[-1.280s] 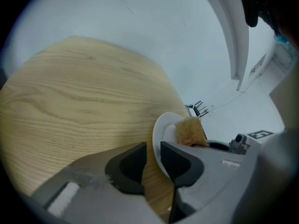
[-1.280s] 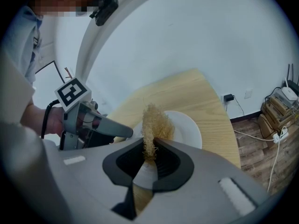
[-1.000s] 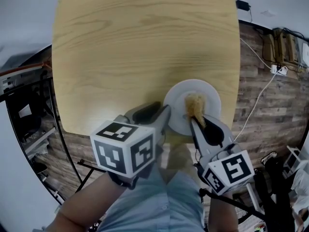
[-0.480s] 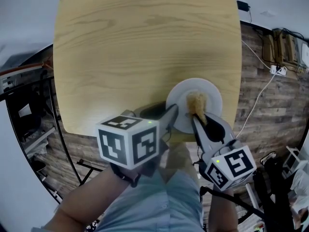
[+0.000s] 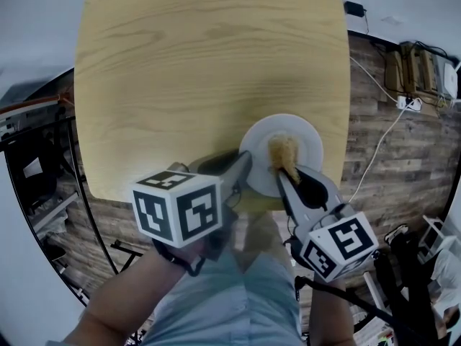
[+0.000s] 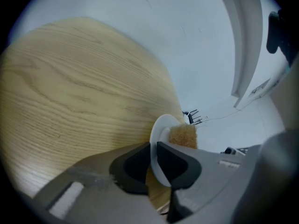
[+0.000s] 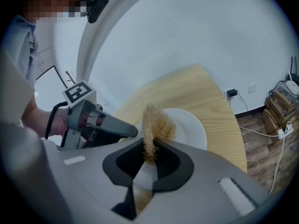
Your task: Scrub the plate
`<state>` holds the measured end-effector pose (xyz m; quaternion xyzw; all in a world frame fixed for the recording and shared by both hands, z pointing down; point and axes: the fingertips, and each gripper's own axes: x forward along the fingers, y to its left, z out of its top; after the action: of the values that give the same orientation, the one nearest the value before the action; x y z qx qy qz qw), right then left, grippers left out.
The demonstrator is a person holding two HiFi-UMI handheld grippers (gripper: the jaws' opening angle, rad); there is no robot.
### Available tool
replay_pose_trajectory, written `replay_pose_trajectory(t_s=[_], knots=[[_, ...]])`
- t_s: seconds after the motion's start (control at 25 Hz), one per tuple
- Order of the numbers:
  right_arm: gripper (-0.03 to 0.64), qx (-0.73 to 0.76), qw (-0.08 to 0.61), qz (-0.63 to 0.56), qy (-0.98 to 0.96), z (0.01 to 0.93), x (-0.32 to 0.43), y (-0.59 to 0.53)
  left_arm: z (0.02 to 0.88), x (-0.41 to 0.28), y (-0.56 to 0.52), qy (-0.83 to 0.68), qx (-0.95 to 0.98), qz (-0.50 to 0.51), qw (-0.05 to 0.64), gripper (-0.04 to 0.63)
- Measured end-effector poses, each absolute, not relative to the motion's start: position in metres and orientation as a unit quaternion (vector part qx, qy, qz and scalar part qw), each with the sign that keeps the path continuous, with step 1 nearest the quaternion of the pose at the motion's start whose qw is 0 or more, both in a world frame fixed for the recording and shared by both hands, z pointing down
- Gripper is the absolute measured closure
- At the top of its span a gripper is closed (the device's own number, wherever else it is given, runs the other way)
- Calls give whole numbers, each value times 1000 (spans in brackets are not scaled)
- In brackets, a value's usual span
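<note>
A white plate (image 5: pixel 302 139) lies at the near edge of the round wooden table (image 5: pixel 202 63). My left gripper (image 5: pixel 245 166) is at the plate's left rim. Its jaws have just been closing, and in the left gripper view the rim (image 6: pixel 159 129) stands pinched between the two pads of the left gripper (image 6: pixel 153 150). My right gripper (image 5: pixel 284 175) is shut on a tan fibrous scrubber (image 5: pixel 283 152), which rests on the plate's near half. The right gripper view shows the scrubber (image 7: pixel 152 122) sticking up from the right gripper (image 7: pixel 150 150) over the plate (image 7: pixel 189 127).
The plate sits close to the table's near edge, above wood-plank floor. White cables and a power strip (image 5: pixel 410 103) lie on the floor at the right. A black metal frame (image 5: pixel 43 179) stands at the left. The far part of the table is bare wood.
The left gripper's jaws have come together on the plate's left rim. The right gripper with the scrubber has stayed where it was on the plate.
</note>
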<state>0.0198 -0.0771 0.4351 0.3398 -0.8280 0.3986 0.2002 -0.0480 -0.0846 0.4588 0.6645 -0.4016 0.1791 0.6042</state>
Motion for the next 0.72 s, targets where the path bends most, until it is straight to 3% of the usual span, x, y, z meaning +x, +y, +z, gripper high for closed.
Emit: replay_pose_trajectory(t_s=[0.48, 0.72], knots=[[568, 352, 196, 386, -830, 420, 22, -88, 446, -52, -89, -404, 671, 157, 601, 540], [568, 368, 290, 290, -835, 412, 23, -111, 446, -55, -90, -400, 672, 162, 602, 541]])
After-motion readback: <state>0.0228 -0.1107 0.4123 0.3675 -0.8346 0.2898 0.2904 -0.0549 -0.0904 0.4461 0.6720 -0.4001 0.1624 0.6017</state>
